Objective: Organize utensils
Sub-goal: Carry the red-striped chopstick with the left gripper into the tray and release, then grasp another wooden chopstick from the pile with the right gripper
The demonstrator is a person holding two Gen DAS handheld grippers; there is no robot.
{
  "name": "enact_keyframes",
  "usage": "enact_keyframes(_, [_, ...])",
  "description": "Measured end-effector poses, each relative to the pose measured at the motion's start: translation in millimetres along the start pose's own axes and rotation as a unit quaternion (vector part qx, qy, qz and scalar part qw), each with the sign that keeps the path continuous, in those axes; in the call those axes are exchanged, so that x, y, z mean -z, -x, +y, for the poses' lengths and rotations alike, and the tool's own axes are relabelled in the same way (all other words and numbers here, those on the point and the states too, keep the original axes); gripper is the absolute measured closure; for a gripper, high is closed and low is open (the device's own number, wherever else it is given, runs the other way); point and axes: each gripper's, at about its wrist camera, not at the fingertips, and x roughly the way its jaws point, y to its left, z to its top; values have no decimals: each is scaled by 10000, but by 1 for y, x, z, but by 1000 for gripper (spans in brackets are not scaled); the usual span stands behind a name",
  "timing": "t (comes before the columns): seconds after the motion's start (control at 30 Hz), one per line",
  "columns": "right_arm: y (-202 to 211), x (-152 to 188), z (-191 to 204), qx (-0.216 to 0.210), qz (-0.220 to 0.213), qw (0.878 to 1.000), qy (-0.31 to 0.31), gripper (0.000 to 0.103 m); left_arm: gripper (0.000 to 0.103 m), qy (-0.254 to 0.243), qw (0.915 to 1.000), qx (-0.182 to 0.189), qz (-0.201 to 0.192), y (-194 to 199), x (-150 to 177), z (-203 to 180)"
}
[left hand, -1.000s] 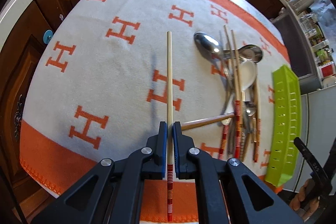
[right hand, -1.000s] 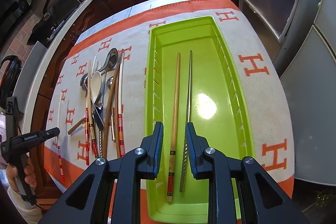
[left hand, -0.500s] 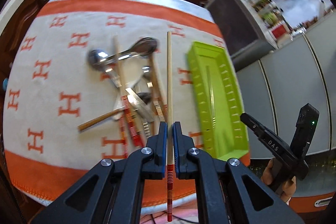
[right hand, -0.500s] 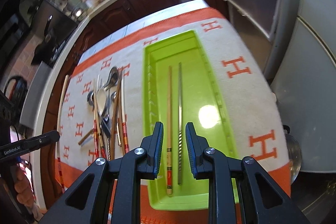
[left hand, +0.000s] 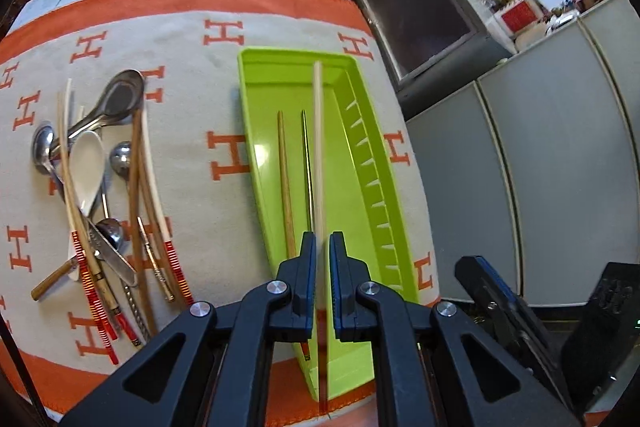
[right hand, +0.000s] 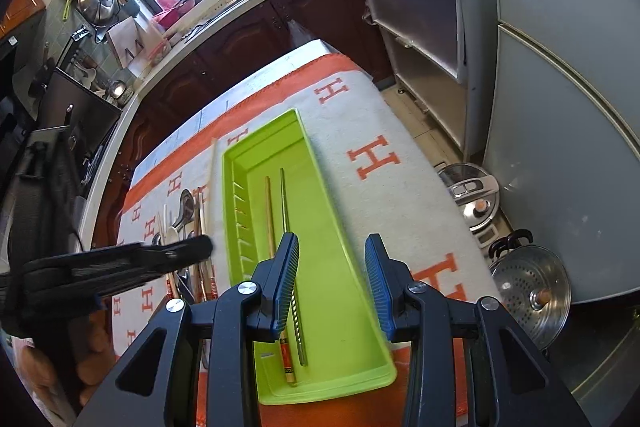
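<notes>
Left fingers (left hand: pixel 322 269) clenched on a pale chopstick (left hand: pixel 317 147), gripped near its red-banded end. Stick runs forward, lined up along the green tray (left hand: pixel 362 131). Held lengthwise, probably so it can go down parallel to what already lies there.

In the tray: a wooden chopstick (left hand: pixel 285 187) and a thin metal one (left hand: pixel 307 167), side by side, apart from each other. Same orientation as the held one, so likely a sorting lane for chopsticks.

Right fingers (right hand: pixel 332 285) released, nothing between them; jaws have just been opening. They hang over the tray's near end.

Left of the tray, on the orange-lettered cloth (left hand: pixel 224 75) covering the worktop: unsorted heap of spoons and chopsticks (left hand: pixel 104 195), crossing and overlapping. Most of the job still ahead, by my reckoning.
</notes>
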Motion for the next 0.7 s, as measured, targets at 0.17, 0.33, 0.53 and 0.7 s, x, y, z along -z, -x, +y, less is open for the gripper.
enact_keyframes(0.17, [0,2,1,14,36,10000,12,68,84,-92,9998,-173,38,-3,14,4])
enact_keyframes(0.33, [-10,7,14,-32,177,9997,137,68,57,-258,9975,-549,-372,21,38,26])
enact_keyframes(0.53, [-19,20,47,-129,291,9978,576,68,51,-356,9860,-1364,-889,54,63,70])
enact_keyframes(0.7, [-18,31,82,-326,350,9935,1029,68,35,-64,9756,-1747,-1326,86,80,117])
